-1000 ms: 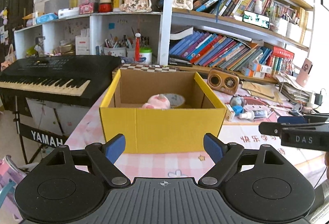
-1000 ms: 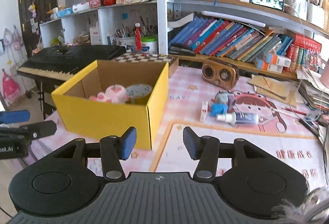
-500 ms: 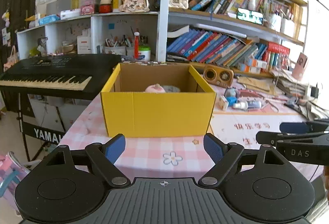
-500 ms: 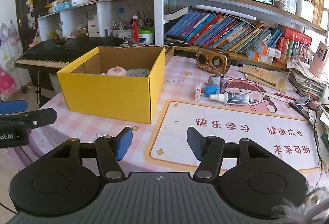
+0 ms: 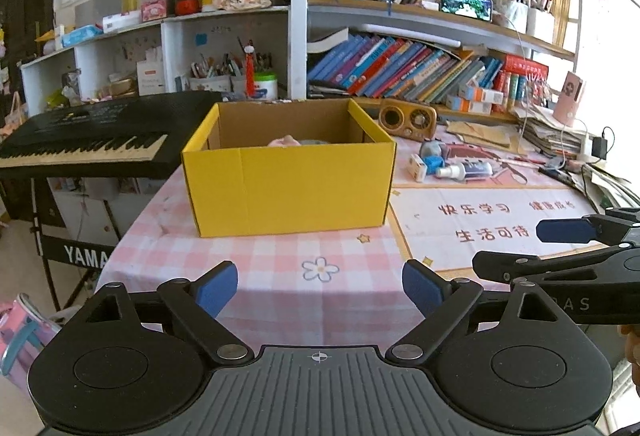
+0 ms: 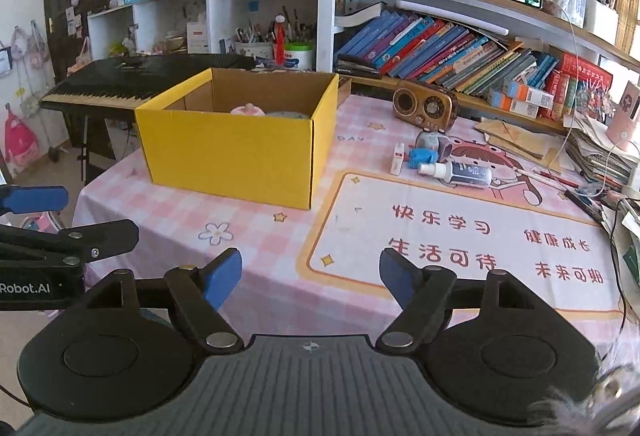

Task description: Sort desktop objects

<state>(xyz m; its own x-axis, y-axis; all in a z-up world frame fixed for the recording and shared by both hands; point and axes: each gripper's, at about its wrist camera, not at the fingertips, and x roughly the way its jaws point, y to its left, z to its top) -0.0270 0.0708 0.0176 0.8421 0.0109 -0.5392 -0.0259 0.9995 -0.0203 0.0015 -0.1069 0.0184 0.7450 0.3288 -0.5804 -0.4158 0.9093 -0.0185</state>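
Note:
A yellow cardboard box (image 5: 288, 184) (image 6: 236, 160) stands open on the pink checked tablecloth (image 5: 280, 260). A pink toy (image 6: 248, 109) and a grey item (image 6: 288, 114) peek over its rim. Right of the box lie a white-and-dark bottle (image 6: 456, 171), a blue item (image 6: 422, 156), a small white box (image 6: 397, 158) and a grey toy (image 6: 430, 140). My left gripper (image 5: 320, 286) is open and empty, well in front of the box. My right gripper (image 6: 310, 276) is open and empty, near the table's front edge over the printed mat (image 6: 460, 240).
A wooden retro radio (image 6: 425, 104) stands behind the loose items. A black keyboard (image 5: 88, 136) sits left of the table. Bookshelves (image 5: 420, 68) line the back. Papers and cables (image 6: 600, 156) crowd the right edge.
Both grippers have pulled back from the box toward the table's front edge; the box looks smaller and more tablecloth shows. Both stay open and empty.

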